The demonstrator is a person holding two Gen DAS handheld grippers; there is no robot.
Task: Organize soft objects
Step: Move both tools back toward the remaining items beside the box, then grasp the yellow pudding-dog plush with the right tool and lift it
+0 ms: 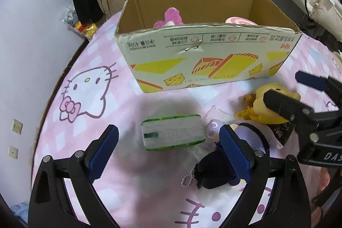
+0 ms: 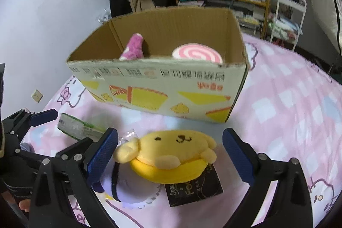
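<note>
Even, moderately bright indoor light, probably from overhead, casts a soft grey shadow on the pink bedsheet (image 1: pixel 119 164) before the cardboard box (image 1: pixel 205 57); both fisheye views bow strongly toward dark vignetted corners, with slight softness in the right-wrist foreground.

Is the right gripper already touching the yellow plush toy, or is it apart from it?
Apart. In the right wrist view the right gripper is open around the yellow plush toy, and pink bedsheet shows between the toy and the right-hand pad.

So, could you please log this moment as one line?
left gripper: open over green-white tissue pack | right gripper: open around yellow plush dog | cardboard box: holds pink plush, pink swirl cushion
</note>
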